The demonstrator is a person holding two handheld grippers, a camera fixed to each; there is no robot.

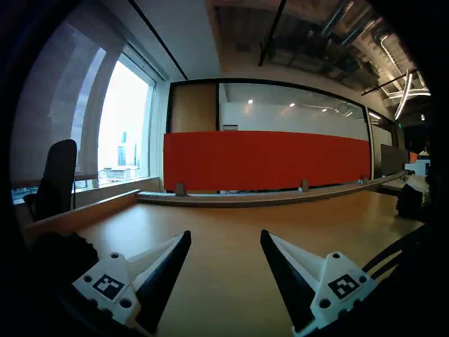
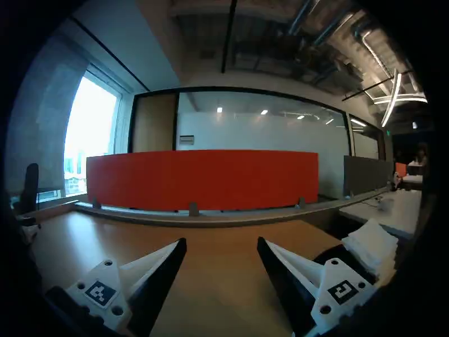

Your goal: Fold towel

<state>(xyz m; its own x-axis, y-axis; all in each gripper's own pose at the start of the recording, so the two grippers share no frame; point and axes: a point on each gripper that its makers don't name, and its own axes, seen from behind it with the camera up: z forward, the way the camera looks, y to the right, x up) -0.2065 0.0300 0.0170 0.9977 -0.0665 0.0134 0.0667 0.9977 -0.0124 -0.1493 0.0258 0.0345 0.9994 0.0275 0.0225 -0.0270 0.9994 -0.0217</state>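
Wood-toned desk (image 1: 252, 210) stretches from 9 to 3 o'clock across the lower half of both the left gripper view and the right gripper view. A red divider panel (image 1: 264, 160) stands upright along its far edge, dead centre, with glass-walled rooms behind it. A bright window (image 1: 123, 135) glows at 9 o'clock, and just below it the dark back of an office chair (image 1: 56, 174) rises beside the desk's left end. The left gripper (image 1: 224, 233), at 6 o'clock in its own view, is released, its two black-edged fingers spread wide above the desktop. The right gripper (image 2: 221, 240) is likewise released, fingers parted over the wood. A stack of folded white towels (image 2: 371, 244) sits at 4 o'clock in the right gripper view, near the desk's right end and apart from the right-hand finger.
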